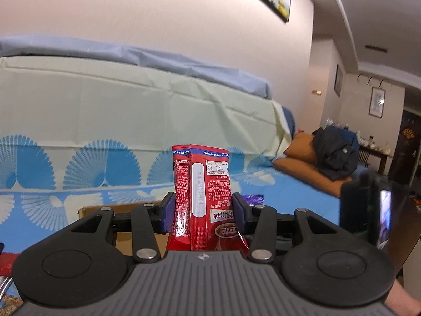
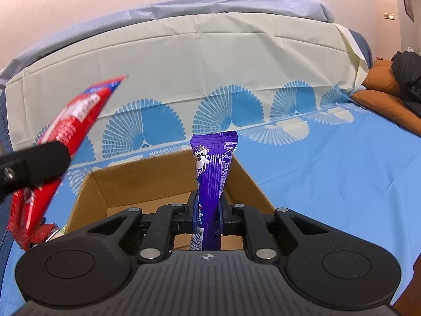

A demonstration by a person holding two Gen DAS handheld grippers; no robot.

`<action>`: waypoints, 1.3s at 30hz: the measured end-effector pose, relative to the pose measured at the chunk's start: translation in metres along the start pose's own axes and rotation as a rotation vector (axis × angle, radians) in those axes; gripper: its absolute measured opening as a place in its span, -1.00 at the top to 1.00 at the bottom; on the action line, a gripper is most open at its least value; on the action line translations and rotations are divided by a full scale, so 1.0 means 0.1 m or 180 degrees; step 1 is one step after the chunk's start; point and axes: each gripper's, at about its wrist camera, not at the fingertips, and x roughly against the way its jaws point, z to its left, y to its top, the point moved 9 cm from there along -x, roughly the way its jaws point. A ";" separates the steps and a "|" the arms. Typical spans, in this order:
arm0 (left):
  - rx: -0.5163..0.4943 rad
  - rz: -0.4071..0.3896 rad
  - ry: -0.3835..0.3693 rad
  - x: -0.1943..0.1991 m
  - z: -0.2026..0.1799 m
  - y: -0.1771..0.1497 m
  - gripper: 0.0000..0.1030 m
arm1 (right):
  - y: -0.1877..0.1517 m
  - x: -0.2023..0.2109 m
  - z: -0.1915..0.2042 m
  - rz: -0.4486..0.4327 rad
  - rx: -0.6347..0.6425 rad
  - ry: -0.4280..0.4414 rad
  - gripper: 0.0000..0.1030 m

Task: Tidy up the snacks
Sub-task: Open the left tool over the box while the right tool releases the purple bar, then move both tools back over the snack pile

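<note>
2 grippers clamp snacks: left gripper (image 1: 202, 212) red packet (image 1: 201, 184), right gripper (image 2: 208, 217) purple packet (image 2: 213, 173).

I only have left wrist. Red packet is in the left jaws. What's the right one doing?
Observer: The right gripper is shut on a purple packet, held upright.
Operator: Where's the box? I see only a cardboard edge.
Observer: The box sits open right under and ahead of the right gripper, on the blue cloth.
Operator: Anything in it yet?
Observer: The floor that shows looks bare; the near part is hidden by the gripper.
Operator: Red packet relative to the box?
Observer: The red packet is held up to the box's left, tilted, not over it.
</note>
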 end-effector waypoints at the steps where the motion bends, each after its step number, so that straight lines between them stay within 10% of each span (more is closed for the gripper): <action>1: 0.0011 -0.0025 -0.0019 0.01 -0.01 0.01 0.03 | 0.01 0.00 0.00 -0.0003 -0.0001 0.0004 0.72; 30: 0.0239 -0.0067 -0.0076 0.08 0.11 0.10 -0.30 | 0.01 -0.10 0.14 0.0054 0.0007 0.0024 0.22; 39: 0.0411 -0.0093 0.0047 0.38 0.39 0.28 0.27 | -0.02 -0.05 0.52 -0.0001 0.0013 0.0197 0.19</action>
